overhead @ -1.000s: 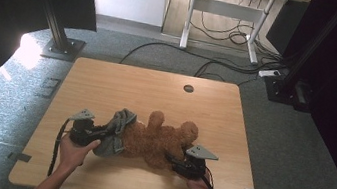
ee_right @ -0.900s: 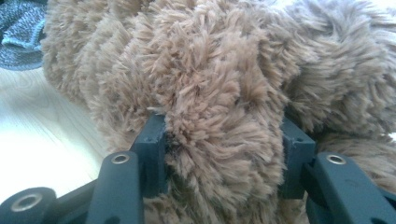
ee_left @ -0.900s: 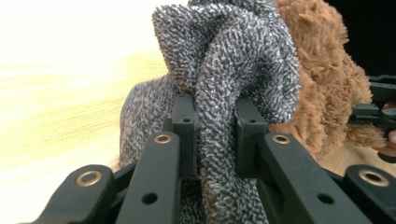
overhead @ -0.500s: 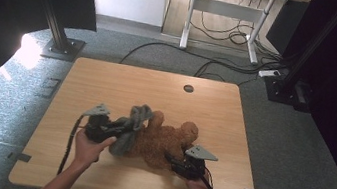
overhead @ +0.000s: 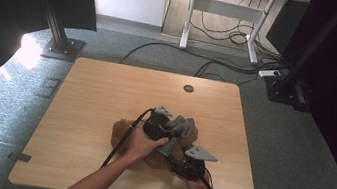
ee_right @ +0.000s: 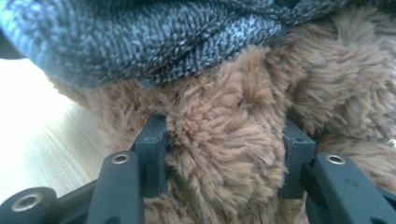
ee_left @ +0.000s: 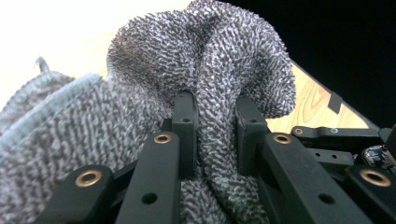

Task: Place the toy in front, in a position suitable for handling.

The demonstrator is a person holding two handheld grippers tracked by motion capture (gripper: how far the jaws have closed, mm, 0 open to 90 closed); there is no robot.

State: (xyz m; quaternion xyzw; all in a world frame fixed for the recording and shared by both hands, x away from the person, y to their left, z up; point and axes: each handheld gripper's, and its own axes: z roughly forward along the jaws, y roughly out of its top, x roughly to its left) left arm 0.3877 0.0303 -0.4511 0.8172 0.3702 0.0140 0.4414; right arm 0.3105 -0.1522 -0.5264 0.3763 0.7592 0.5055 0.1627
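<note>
On the desk [overhead: 96, 94], near right:
left gripper [ee_left: 212, 116]: jaws clamped on grey knit cloth [ee_left: 205, 60]
right gripper [ee_right: 224, 144]: jaws clamped on brown plush toy [ee_right: 224, 140]
cloth: draped over toy

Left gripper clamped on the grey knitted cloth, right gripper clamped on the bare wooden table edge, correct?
Not quite. The right gripper is clamped on the brown plush toy, not the table edge, as the right gripper view shows. The left gripper is indeed clamped on the grey knitted cloth.
</note>
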